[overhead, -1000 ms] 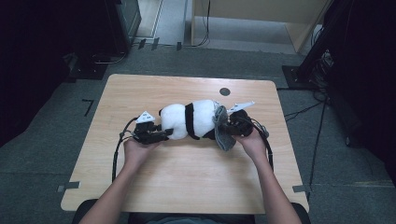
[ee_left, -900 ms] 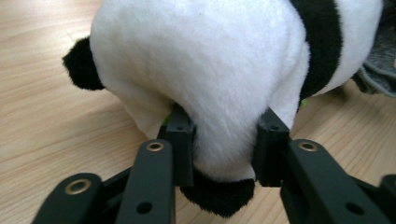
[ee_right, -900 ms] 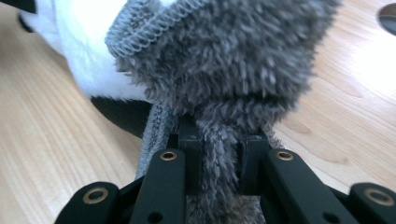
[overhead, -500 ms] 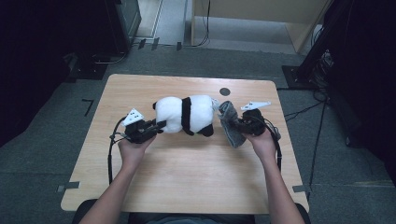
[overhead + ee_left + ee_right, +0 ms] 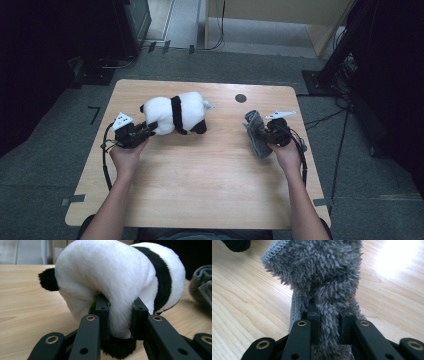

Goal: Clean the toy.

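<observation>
Looks like a lab or recording room, not a home. Light wooden table (image 5: 210,170) stands alone on grey carpet floor (image 5: 45,165), with tape marks (image 5: 94,114) stuck on the carpet and at the table's edge. Black cables (image 5: 330,117) trail over the floor at right. Dark equipment stands (image 5: 350,45) and a dark cabinet (image 5: 135,22) ring the table; surroundings dim. Pale wooden furniture (image 5: 310,30) at the back.

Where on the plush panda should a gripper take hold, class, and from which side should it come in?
Grip a pinchable fold of the plush panda at its end nearest the left gripper, coming in low and level from that side. The body looks too round to span; the jaws already pinch such a fold there.
</observation>
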`<state>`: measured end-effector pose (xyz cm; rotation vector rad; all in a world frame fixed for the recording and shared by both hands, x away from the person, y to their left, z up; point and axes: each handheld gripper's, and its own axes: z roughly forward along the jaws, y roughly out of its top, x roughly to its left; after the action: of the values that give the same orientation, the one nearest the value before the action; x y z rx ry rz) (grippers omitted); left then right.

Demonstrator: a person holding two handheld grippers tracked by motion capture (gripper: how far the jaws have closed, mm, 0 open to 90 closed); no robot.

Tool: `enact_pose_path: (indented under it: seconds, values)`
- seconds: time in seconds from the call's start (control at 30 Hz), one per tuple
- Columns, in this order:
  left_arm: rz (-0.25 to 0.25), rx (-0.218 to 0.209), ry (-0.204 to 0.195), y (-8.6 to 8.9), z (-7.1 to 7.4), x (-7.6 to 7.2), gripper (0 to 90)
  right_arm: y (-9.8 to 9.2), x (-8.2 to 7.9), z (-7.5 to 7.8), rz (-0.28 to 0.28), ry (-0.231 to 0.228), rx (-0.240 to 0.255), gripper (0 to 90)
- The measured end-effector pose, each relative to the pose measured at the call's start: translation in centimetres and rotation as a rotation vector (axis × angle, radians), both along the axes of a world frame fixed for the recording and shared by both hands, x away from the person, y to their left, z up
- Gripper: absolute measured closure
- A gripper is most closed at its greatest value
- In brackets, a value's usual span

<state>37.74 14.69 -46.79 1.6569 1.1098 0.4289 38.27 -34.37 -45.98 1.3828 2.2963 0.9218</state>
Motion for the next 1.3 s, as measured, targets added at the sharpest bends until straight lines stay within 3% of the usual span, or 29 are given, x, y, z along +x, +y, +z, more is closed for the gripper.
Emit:
enact_pose_path:
  seconds: [0.07,0.27,0.37,0.57,0.67,0.8,0.9,1.03,1.2,1.3]
  values:
    - [0.0,-0.007,0.029,0.3,-0.6,0.3,72.4,0.0,0.2,-0.4,-0.002,0.004,-0.002,75.8]
    - [0.021,0.009,0.049,0.9,-1.4,0.6,68.9,-0.1,1.0,-1.6,-0.01,0.013,-0.016,75.2]
    - [0.017,-0.004,0.061,1.1,-1.7,0.7,66.5,-0.1,1.2,-2.0,-0.015,0.016,-0.026,74.7]
    - [-0.001,-0.021,0.075,1.3,-2.0,0.8,51.0,0.1,1.2,-2.5,-0.006,0.016,-0.036,71.5]
    - [0.003,0.002,0.059,1.2,-2.0,0.8,38.8,0.1,1.2,-2.8,0.004,0.021,-0.037,64.2]
    - [0.023,0.016,0.072,1.3,-2.0,0.7,25.4,-0.1,1.2,-3.1,0.006,0.019,-0.031,48.0]
    - [0.049,0.043,0.066,1.2,-1.6,0.5,19.0,-0.3,1.2,-3.1,0.008,0.022,-0.003,39.6]
    - [0.071,0.049,0.055,1.3,-1.0,0.1,18.5,-0.3,0.9,-2.7,0.003,-0.001,-0.01,34.5]
    - [0.061,0.06,0.056,1.0,-0.6,-0.2,18.4,-0.4,0.2,-2.0,-0.005,-0.036,0.036,34.9]
    - [0.051,0.088,0.043,0.6,-0.2,-0.6,18.4,-0.4,-0.2,-1.5,0.0,-0.044,0.048,35.1]
